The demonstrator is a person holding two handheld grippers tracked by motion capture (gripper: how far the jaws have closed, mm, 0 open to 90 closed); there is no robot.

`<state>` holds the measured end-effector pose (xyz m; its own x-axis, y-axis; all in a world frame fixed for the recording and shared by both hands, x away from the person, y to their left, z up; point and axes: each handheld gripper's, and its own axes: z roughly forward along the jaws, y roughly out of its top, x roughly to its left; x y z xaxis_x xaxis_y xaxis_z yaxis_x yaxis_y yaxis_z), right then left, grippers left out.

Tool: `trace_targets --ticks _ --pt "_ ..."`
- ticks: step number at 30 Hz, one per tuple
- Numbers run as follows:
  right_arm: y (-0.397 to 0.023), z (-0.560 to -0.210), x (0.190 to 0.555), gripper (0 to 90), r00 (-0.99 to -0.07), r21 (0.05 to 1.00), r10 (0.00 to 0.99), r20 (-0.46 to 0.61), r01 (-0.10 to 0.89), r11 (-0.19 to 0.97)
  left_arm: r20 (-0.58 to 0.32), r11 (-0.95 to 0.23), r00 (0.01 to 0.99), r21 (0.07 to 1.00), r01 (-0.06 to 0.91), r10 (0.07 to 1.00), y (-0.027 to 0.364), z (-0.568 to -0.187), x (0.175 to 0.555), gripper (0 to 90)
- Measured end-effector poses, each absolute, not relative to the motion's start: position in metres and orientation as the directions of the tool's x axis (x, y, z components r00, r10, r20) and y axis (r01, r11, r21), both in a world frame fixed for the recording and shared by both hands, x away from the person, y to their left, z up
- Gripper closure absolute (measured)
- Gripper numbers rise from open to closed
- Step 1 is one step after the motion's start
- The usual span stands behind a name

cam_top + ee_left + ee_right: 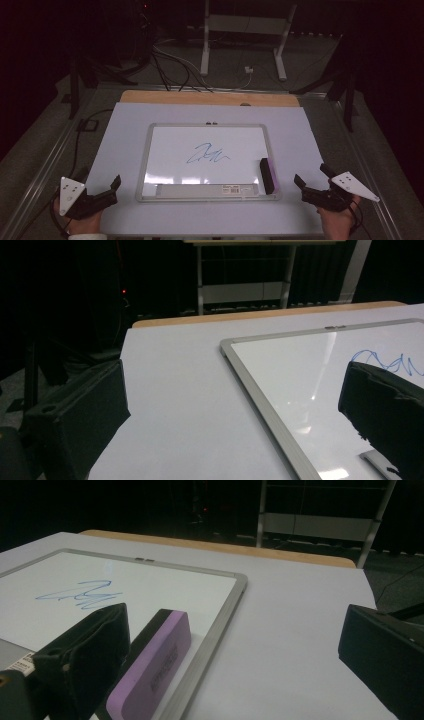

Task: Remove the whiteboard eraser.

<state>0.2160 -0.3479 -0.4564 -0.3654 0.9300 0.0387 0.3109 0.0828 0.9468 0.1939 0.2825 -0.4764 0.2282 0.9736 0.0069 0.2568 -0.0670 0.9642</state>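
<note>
A small whiteboard (165, 150) with a silver frame lies in the middle of the white table sheet, a blue scribble (207, 154) at its centre. A purple and black eraser (267, 175) rests on the board's right edge, also seen close in the right gripper view (155, 667). My left gripper (118, 189) sits open at the front left, off the board (280, 375), nothing between its jaws. My right gripper (311, 176) sits open at the front right, just right of the eraser, empty.
A labelled grey tray strip (207, 189) lies along the board's near edge. The white sheet (125, 130) covers a wooden tabletop (200, 98). Cables (170, 65) and a white stand (245, 30) occupy the dark floor behind the table.
</note>
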Motion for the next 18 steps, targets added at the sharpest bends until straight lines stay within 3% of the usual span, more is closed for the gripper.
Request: trace_targets --ticks 18 --pt "-0.338 -0.444 0.233 0.5 -0.411 0.910 0.910 0.065 0.398 0.114 0.012 -0.071 0.216 0.961 0.267 0.976 0.283 -0.483 0.197 0.4"
